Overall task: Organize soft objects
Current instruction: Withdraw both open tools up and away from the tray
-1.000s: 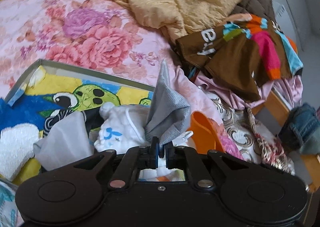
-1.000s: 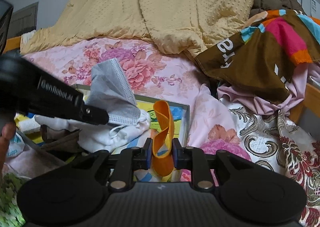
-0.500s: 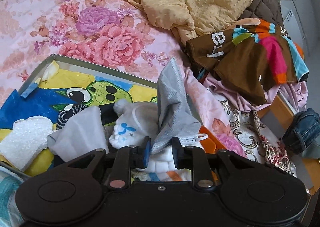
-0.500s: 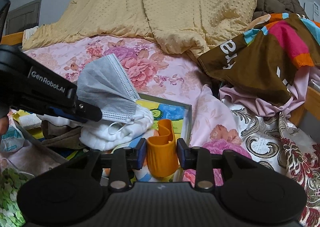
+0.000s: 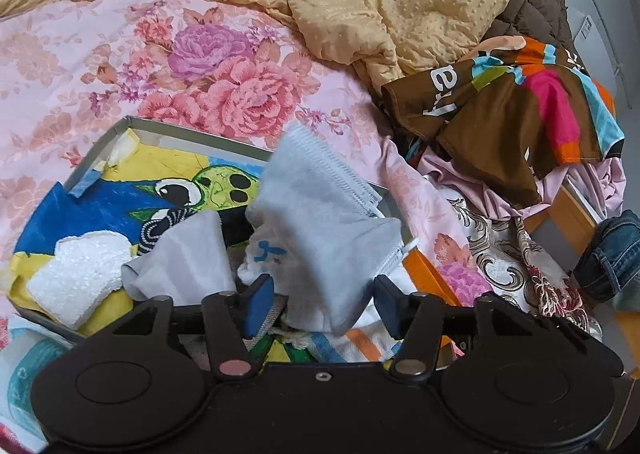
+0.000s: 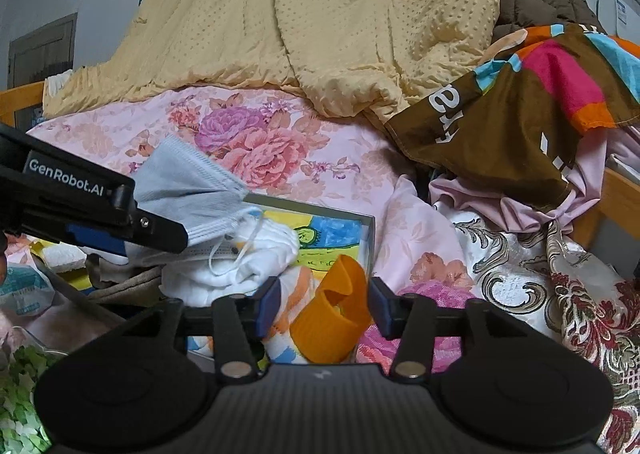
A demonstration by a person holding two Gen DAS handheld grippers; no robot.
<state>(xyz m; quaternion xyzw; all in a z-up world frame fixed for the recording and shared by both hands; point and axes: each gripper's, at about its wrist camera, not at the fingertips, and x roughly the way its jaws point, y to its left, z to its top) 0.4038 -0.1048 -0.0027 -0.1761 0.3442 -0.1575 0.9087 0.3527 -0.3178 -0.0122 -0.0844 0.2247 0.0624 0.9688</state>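
Now, from the left wrist view, the left gripper (image 5: 320, 300) points down at a slant over a shallow box (image 5: 188, 132) that lies on the flowered bed sheet (image 5: 120, 65). Its jaws are opening and stand apart. A grey face mask (image 5: 320, 213) hangs between them, over a white cloth bundle (image 5: 264, 254); the pads do not seem to press it, though its lower edge is blurred. A white foam piece (image 5: 76, 278) lies in the box at the left.

From the right wrist view, the right gripper (image 6: 324, 304) also slants down, at the near right corner of the box (image 6: 370, 230). Its jaws are opening, and an orange band (image 6: 332, 318), curled in a loop, sits between them, near the right pad and apart from the left one. The left gripper (image 6: 160, 232) comes in from the left, with the mask (image 6: 188, 189) at its tip.
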